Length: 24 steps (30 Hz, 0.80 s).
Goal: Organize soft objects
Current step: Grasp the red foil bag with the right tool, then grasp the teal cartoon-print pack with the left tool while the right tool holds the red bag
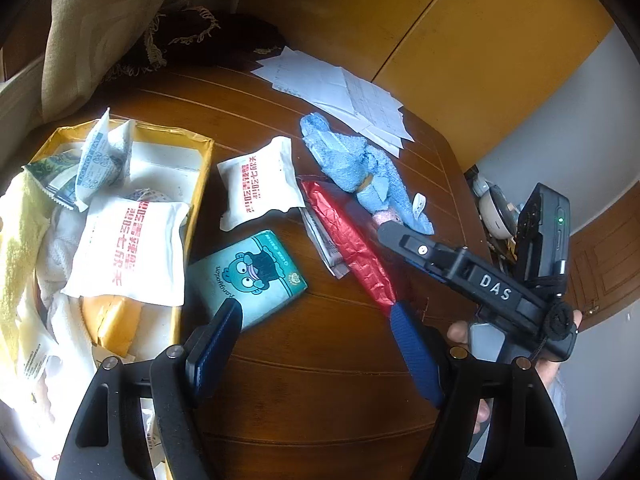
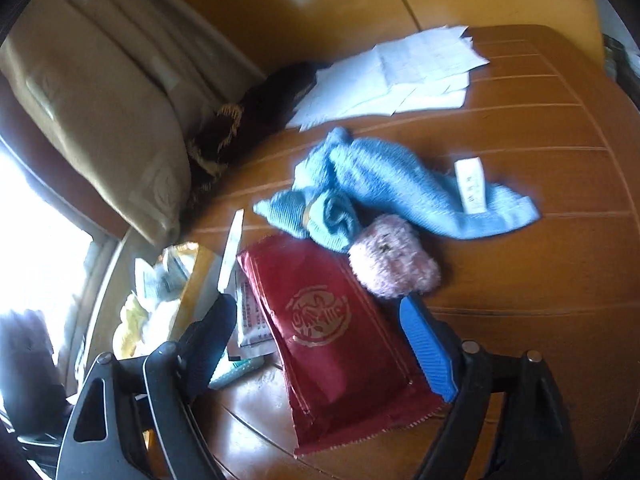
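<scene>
A yellow box point(image 1: 200, 184) at the left holds towels and white packets point(image 1: 128, 248). On the wooden table lie another white packet point(image 1: 260, 184), a teal tissue pack point(image 1: 248, 276), a red foil packet point(image 2: 328, 320) and a crumpled blue towel point(image 2: 400, 188) with a pink fluffy piece point(image 2: 394, 258) against it. My left gripper point(image 1: 316, 310) is open above bare table, just in front of the tissue pack. My right gripper point(image 2: 316, 304) is open, its fingers straddling the red packet without pressing it. The right view is blurred.
Loose white papers point(image 1: 340, 88) lie at the table's far side. A dark fringed cloth point(image 1: 192, 40) and a beige cushion point(image 2: 100, 100) sit at the back left. Yellow cabinet doors point(image 1: 480, 40) stand behind the table. A hand point(image 1: 460, 332) grips the right tool.
</scene>
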Each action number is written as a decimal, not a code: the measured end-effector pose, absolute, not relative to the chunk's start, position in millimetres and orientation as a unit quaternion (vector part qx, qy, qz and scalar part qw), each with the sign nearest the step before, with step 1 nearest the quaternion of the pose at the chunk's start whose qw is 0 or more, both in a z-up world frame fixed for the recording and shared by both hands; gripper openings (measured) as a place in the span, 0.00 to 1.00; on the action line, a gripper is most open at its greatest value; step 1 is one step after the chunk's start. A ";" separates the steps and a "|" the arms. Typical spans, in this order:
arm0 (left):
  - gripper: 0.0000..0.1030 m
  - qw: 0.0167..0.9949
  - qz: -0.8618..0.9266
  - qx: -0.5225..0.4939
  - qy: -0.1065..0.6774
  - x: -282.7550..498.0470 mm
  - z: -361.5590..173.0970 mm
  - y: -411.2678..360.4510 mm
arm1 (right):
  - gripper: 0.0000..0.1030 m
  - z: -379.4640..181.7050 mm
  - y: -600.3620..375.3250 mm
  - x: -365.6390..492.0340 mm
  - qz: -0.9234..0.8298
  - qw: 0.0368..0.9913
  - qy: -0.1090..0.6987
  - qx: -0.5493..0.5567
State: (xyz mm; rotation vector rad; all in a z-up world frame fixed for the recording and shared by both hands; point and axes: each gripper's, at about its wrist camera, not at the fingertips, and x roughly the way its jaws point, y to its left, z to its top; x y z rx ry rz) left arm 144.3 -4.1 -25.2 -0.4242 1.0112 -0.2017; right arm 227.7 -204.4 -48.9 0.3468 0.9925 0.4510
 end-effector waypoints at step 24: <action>0.77 0.838 -0.082 -0.195 0.503 153.4 -39.8 0.7 | 0.54 -72.8 -209.5 125.9 0.141 0.861 0.450 0.190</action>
